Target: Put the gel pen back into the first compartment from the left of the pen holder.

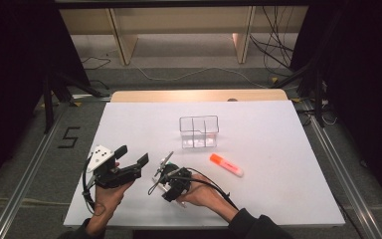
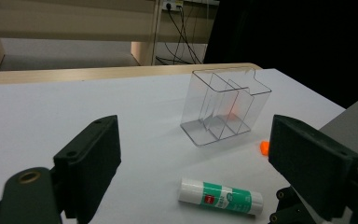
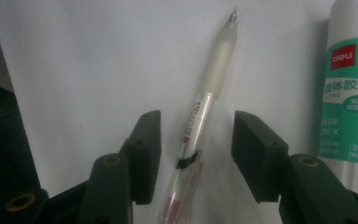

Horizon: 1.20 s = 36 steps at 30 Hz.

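Because the pen lies flat on the white surface beside the glue stick, the right gripper straddles its barrel, jaws released and not yet touching; the left gripper waits with jaws spread wide, grasping nothing, facing the clear organizer.

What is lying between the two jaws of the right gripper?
In the right gripper view, a clear pen lies on the white table between the jaws of the right gripper; neither pad touches it yet.
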{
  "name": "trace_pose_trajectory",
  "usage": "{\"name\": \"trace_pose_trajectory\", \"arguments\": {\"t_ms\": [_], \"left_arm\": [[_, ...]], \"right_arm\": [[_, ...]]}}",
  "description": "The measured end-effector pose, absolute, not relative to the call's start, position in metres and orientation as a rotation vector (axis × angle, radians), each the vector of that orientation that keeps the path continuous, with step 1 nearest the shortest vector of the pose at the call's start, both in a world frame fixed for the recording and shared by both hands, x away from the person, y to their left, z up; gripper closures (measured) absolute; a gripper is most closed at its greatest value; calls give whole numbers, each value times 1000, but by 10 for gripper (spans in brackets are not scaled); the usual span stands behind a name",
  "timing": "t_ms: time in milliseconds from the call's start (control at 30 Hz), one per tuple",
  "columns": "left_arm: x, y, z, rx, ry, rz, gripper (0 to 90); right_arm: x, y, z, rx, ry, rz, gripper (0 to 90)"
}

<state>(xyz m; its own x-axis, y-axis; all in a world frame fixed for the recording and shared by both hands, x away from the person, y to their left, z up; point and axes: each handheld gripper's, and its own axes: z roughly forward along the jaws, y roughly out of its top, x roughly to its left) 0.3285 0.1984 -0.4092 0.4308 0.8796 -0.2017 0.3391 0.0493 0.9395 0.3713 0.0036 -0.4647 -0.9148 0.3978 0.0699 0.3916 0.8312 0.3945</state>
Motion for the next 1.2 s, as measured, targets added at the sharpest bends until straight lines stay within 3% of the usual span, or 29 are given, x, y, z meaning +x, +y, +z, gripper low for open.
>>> {"name": "trace_pose_trajectory", "arguments": {"t_ms": [500, 1033, 1200], "left_arm": [[328, 200, -409, 1509, 1132, 601, 165], [328, 202, -408, 1499, 1147, 624, 166], [328, 202, -408, 1493, 1162, 621, 167]], "right_arm": [[375, 13, -465, 604, 3020, 535, 635], [378, 21, -462, 534, 3016, 405, 791], [377, 22, -462, 492, 3006, 401, 797]]}}
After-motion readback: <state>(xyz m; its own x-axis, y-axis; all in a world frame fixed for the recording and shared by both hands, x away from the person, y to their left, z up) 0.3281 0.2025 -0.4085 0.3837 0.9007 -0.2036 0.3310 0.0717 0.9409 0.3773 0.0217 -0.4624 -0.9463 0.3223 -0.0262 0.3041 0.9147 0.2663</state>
